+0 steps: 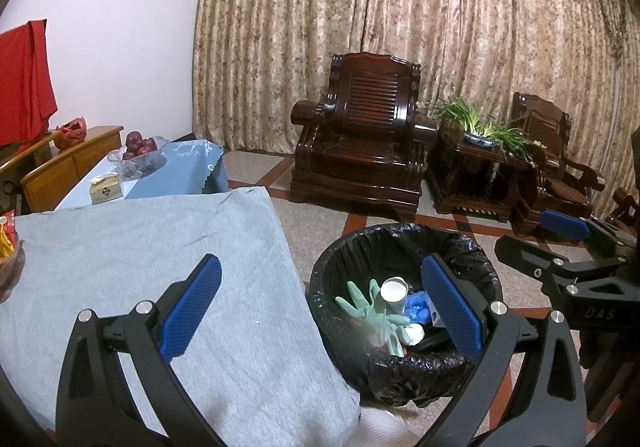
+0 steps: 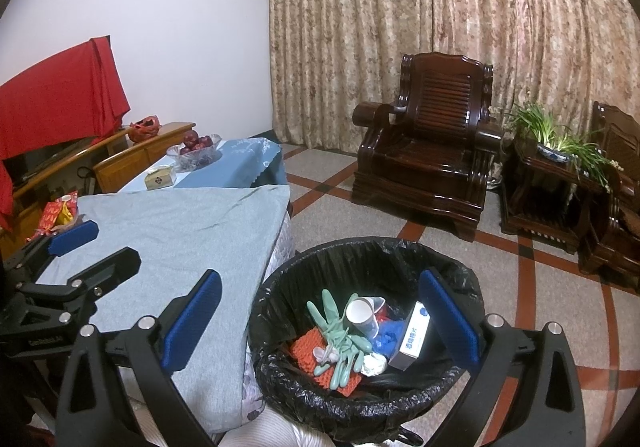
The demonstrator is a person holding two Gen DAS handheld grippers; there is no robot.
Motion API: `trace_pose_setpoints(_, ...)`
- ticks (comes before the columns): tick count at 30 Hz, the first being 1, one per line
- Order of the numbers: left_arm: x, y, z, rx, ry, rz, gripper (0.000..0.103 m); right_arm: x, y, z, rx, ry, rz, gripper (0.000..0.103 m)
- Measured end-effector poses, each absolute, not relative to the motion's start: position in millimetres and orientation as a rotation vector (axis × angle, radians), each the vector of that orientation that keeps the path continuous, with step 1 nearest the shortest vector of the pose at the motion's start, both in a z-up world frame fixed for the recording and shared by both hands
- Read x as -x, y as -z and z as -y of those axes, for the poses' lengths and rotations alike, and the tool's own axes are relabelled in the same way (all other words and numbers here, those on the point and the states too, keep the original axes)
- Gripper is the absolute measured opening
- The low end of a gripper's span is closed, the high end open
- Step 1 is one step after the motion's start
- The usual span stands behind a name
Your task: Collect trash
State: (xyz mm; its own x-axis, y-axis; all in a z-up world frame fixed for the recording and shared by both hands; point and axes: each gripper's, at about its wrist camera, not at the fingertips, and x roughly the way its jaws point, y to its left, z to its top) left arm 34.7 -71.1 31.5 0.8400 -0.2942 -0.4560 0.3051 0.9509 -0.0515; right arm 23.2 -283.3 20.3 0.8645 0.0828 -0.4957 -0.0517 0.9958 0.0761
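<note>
A patterned curtain (image 2: pixel 460 27) backs a dark wooden armchair (image 2: pixel 428 155), and a grey-covered table (image 2: pixel 172 231) stands just beside the black-lined trash bin (image 2: pixel 304 271). The bin holds green rubber gloves (image 2: pixel 340 339), an orange mesh pad (image 2: pixel 308 351), a white box (image 2: pixel 412 335) and a paper cup (image 2: pixel 360 313). The left gripper (image 1: pixel 320 303) and right gripper (image 2: pixel 320 315) are both spread wide, holding nothing.

dim warm indoor light, strong fisheye bending, dark vignetted corners, soft blur

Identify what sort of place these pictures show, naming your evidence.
Probably a home living room: carved wooden armchairs, floor-length patterned curtains, and a fruit bowl on a cloth-covered table. A lined trash bin stands on the tiled floor.
</note>
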Motion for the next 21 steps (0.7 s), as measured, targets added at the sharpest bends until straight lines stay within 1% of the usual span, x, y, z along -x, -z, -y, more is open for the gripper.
trace_pose_setpoints(9,-29.7,-22.5,71.4,-0.030,0.321,-0.489,0.097,-23.3,-17.8,284.4,-0.064,-0.070,-0.525,0.097)
trace_pose_setpoints(21,-30.4,-23.9,70.4,-0.029,0.321,-0.488,0.097,-24.0,-18.9,284.7,-0.062,-0.071,-0.523,0.097)
